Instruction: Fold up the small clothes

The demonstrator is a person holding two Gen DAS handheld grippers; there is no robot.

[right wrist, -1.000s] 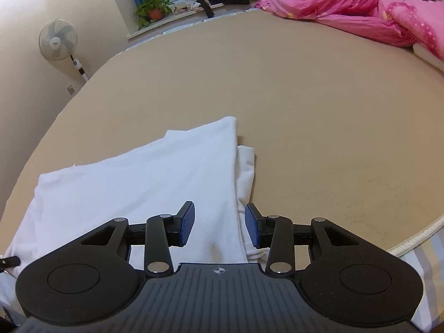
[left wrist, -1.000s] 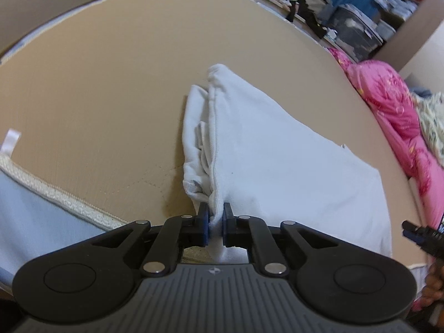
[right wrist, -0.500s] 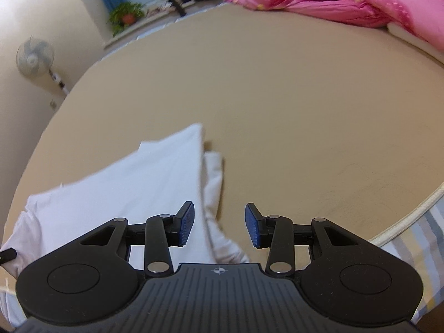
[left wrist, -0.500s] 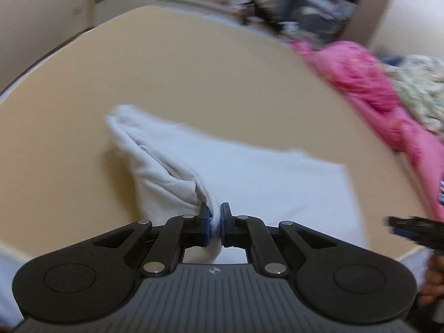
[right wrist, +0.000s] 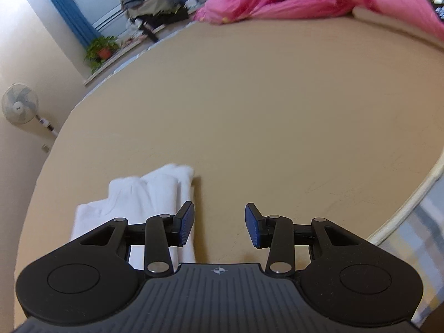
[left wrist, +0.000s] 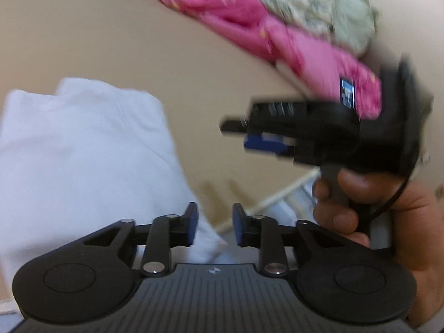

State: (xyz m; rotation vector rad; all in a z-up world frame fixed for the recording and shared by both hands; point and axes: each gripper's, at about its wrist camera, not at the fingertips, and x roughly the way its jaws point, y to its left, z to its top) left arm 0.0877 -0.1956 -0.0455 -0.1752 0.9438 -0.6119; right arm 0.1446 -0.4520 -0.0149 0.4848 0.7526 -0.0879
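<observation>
A white folded garment [left wrist: 83,149] lies on the tan bed cover [left wrist: 111,41], at the left of the left wrist view. My left gripper [left wrist: 213,227] is open and empty, just past the garment's near right corner. In the right wrist view the same garment [right wrist: 155,194] lies folded at the lower left. My right gripper [right wrist: 219,227] is open and empty, over bare cover beside the garment's right edge. The right gripper also shows in the left wrist view [left wrist: 305,136], held in a hand [left wrist: 360,208], blurred.
A pink quilt [left wrist: 277,33] and a pale patterned blanket [left wrist: 319,8] lie along the far side of the bed. The bed's piped edge [right wrist: 410,202] runs at the right. A fan [right wrist: 19,105], a potted plant [right wrist: 101,50] and a clothes pile [right wrist: 155,2] stand beyond the bed.
My left gripper has opened and let go of the garment after carrying its edge over to the right. The garment now lies narrower. My right gripper has drawn back to the right.
</observation>
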